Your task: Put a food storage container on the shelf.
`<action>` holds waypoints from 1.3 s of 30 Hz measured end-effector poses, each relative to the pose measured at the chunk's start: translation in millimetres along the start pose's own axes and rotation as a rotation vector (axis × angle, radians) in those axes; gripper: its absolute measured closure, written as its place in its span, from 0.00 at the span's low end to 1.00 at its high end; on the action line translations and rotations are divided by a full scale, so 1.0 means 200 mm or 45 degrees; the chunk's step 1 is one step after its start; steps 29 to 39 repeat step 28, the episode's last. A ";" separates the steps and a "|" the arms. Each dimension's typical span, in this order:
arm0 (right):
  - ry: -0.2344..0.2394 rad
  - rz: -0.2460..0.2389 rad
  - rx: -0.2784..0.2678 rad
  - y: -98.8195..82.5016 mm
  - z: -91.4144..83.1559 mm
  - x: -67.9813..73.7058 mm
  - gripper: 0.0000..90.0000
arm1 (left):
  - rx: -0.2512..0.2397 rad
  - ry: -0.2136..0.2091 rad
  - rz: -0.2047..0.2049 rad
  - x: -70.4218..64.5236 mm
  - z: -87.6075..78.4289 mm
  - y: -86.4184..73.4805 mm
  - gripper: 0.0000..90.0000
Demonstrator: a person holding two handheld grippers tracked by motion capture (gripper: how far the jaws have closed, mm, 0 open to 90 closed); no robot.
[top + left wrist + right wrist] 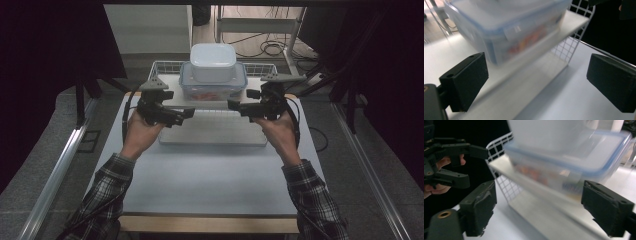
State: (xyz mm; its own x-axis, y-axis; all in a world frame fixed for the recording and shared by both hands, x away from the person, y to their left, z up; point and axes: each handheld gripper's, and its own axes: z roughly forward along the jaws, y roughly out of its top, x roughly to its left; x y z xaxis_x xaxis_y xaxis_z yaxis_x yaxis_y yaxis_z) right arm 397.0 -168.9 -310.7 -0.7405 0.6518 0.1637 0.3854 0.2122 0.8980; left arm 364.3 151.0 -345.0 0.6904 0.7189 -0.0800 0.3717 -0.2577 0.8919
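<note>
**Q.** What does the figure show?

**A.** High view: a clear lidded container with a blue-trimmed lid rests on a white wire shelf rack at the far middle of the table; a smaller white tub sits stacked on its lid. The left gripper and the right gripper point inward at each other, just in front of the container and over the rack's top plate.

**Q.** And the jaws?

**A.** Both pairs stand wide with nothing between them (the left gripper view and right gripper view each show the two black pads well apart, the container's front wall lying beyond them, untouched).

**Q.** What step appears to be in hand, and how is it done well?

**A.** Probably a two-sided lift of the stacked containers. Each gripper should move out to its own short end of the lower container and seat its pads on the lid rim or the side latch, not on the smooth wall, which would likely slip. Close both evenly, then raise both hands level.

**Q.** The chief risk?

**A.** Tilt. The white tub sits loose on top (no catch is visible), so an uneven lift could slide it off.
</note>
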 end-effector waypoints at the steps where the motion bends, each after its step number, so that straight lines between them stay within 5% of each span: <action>1: 0.001 -0.010 0.008 -0.04 0.00 0.01 0.11 | -0.002 -0.001 -0.002 -0.01 0.00 -0.03 0.03; 11: -0.007 -0.049 0.100 -0.47 -0.01 0.09 0.03 | 0.004 0.013 -0.017 -0.11 -0.01 -0.47 0.00; 19: -0.002 -0.015 0.154 -0.79 -0.04 0.07 0.02 | 0.046 0.061 -0.029 -0.19 -0.02 -0.81 0.00; 22: -0.013 0.002 0.162 -0.91 -0.03 0.07 0.03 | 0.128 0.089 -0.006 -0.20 0.01 -0.91 0.00; 24: -0.018 0.026 0.208 -0.98 -0.02 0.05 0.03 | 0.185 0.131 0.025 -0.19 0.04 -0.96 0.00; 28: -0.022 0.048 0.272 -1.05 0.02 0.04 0.03 | 0.199 0.117 0.003 -0.18 0.07 -0.97 0.00; 39: -0.022 0.048 0.272 -1.05 0.02 0.04 0.03 | 0.199 0.117 0.003 -0.18 0.07 -0.97 0.00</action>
